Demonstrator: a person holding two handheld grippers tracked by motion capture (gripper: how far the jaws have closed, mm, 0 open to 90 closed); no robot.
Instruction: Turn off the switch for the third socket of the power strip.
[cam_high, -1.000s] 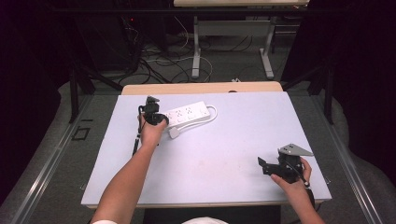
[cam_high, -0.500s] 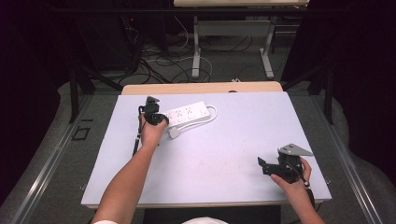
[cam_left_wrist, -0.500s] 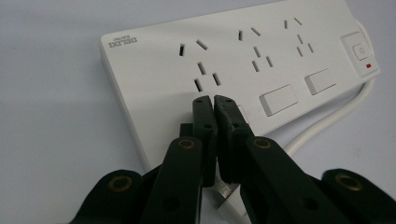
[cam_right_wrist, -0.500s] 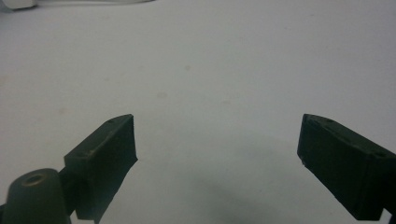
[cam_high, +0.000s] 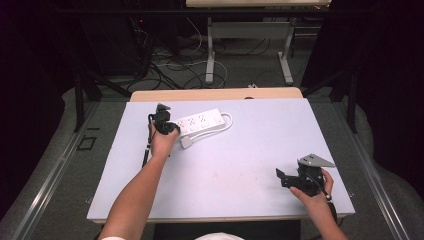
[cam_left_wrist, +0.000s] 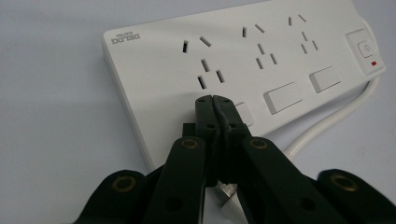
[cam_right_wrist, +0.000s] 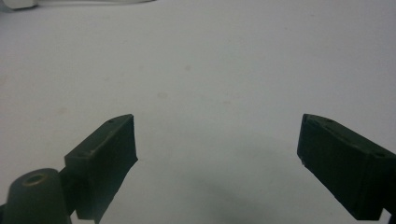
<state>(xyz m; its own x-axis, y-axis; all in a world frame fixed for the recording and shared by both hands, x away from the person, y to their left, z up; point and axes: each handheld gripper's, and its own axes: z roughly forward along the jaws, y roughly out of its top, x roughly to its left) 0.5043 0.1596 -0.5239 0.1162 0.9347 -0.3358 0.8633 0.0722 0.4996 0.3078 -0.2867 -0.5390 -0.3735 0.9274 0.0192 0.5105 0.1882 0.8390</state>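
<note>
Your bench (cam_high: 240, 165) carries one white power strip (cam_high: 200, 123) at its far left, cord (cam_high: 226, 126) looping off the strip's right end. Your left claw (cam_left_wrist: 213, 100) is clenched with nothing between its jaws, tips at the strip's near edge beside a rocker switch (cam_left_wrist: 281, 97). Your right claw (cam_high: 281, 177) sits well apart from the strip, at the near right of the bench, jaws released wide over bare surface.

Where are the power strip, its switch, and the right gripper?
power strip (cam_left_wrist: 168, 81), left gripper view, white top face.
switch (cam_left_wrist: 365, 48), left gripper view, button at the cable end.
right gripper (cam_high: 281, 177), high view, between its open fingers.
</note>
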